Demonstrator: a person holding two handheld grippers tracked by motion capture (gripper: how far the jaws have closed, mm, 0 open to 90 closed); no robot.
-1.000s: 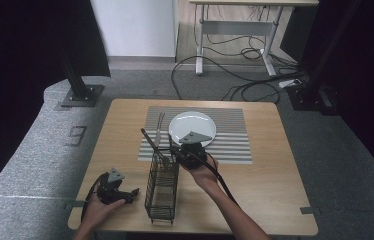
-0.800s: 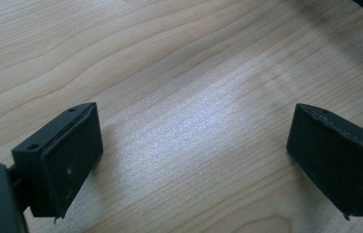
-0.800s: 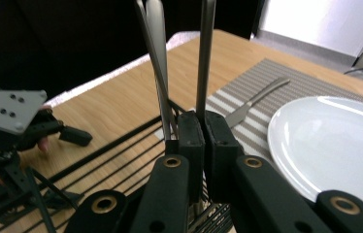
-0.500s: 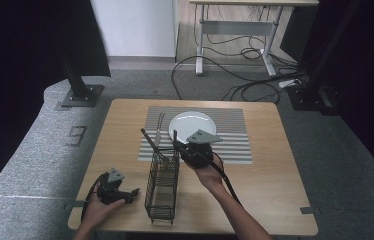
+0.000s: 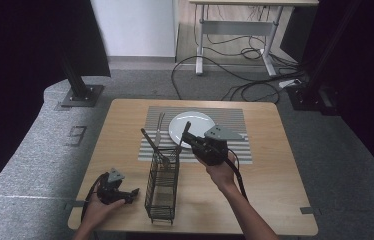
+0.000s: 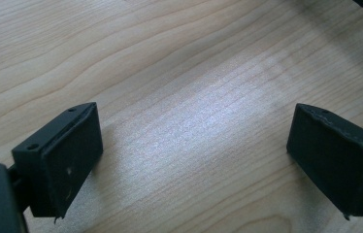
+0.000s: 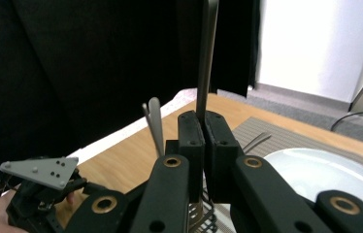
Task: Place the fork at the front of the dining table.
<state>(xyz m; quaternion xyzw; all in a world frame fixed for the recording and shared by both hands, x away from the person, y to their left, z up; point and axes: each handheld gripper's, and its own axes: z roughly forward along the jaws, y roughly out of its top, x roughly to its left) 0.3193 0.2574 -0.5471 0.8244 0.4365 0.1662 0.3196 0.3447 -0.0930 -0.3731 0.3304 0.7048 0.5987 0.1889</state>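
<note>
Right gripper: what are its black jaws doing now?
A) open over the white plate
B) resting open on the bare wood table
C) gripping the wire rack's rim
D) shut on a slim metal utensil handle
D: in the right gripper view the right gripper has its jaws pressed together on the slim metal utensil handle, above the black wire cutlery rack.

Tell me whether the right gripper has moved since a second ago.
Yes. The right gripper has shifted right, and now overlaps less of the white plate; it grips a utensil handle.
</note>
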